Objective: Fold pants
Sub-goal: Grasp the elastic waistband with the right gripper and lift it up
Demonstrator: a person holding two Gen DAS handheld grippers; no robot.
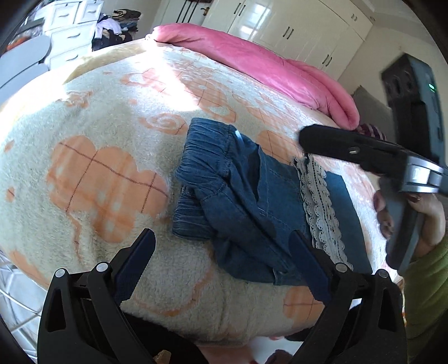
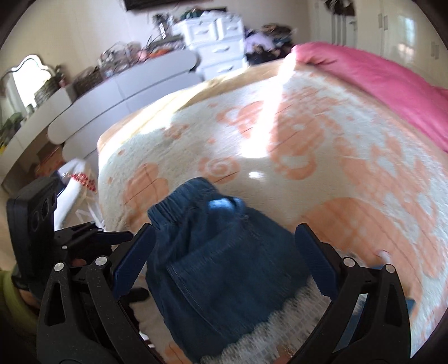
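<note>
Left gripper (image 1: 224, 263): closest to us, jaws spread wide and holding nothing, hovering low over the near edge of the bed; its right finger overlaps the near hem of the denim in the left wrist view, though contact can't be told.

Right gripper (image 2: 224, 260): also wide open and empty, and the picture from it is smeared, so fine detail is lost; the denim fills the gap between its fingers.

Pants (image 1: 252, 201): small blue jeans already doubled up into a compact bundle on the blanket (image 1: 98, 168), elastic waistband at the far-left end, lace trim (image 1: 322, 201) at the right end.

Long axis: from the left wrist it runs from the far-left waistband to the near-right lace end, slantwise across the left jaws.

Which hand is nearer: I judge the left one better placed for the near hem, the right one for the lace end.

Progress: looks late in the fold to me, perhaps one more turn or a tidy-up left.

Further back: a pink duvet (image 1: 266, 61) along the far side of the bed.

Beyond that: white wardrobes (image 1: 294, 25) and a heap of clothes.
</note>
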